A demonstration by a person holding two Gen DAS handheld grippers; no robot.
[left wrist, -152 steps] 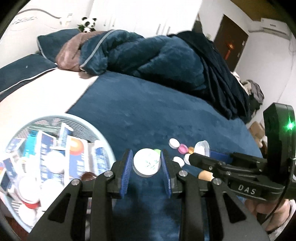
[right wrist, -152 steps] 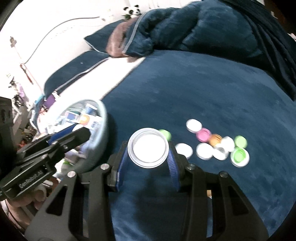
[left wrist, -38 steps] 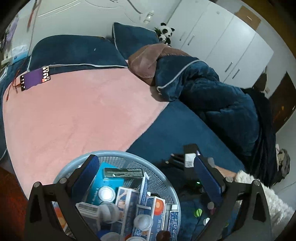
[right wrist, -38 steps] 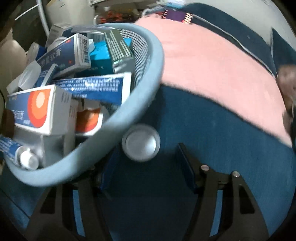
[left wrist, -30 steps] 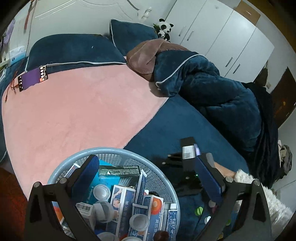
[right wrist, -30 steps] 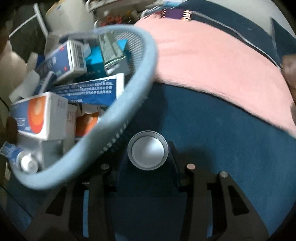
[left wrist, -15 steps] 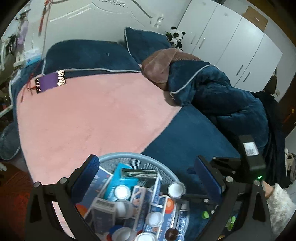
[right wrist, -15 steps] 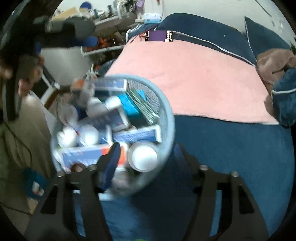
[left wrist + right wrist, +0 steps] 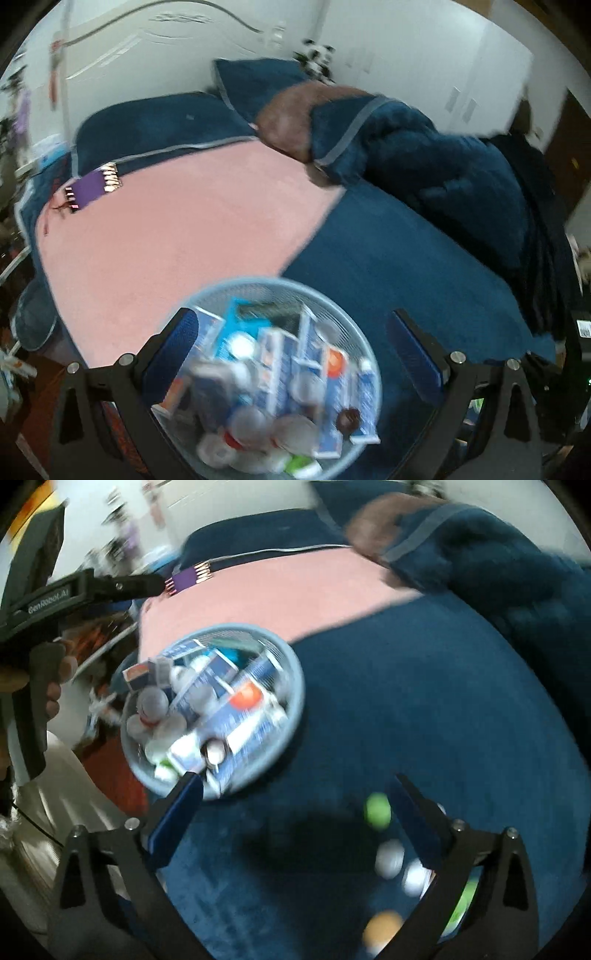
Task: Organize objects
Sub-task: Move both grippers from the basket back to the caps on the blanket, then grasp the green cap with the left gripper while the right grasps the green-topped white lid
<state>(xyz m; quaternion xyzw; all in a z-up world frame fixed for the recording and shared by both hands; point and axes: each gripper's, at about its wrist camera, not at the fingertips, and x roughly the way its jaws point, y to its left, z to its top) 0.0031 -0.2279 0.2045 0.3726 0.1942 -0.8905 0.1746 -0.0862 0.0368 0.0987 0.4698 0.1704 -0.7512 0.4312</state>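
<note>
Loose caps [image 9: 388,858] on blue bedspread [image 9: 443,709]: beside right tongs [image 9: 295,805], newly spread wide, empty. Left tongs [image 9: 295,336]: gaping, empty, over basket [image 9: 364,343]. Right nearer.

the basket [image 9: 291,672] sits on the bed [image 9: 443,709] near its edge, boxes [image 9: 221,686] and jars [image 9: 153,701] piled in it. loose caps [image 9: 388,856] lie on the bed to the basket's right. pillows [image 9: 159,129] lie behind.
</note>
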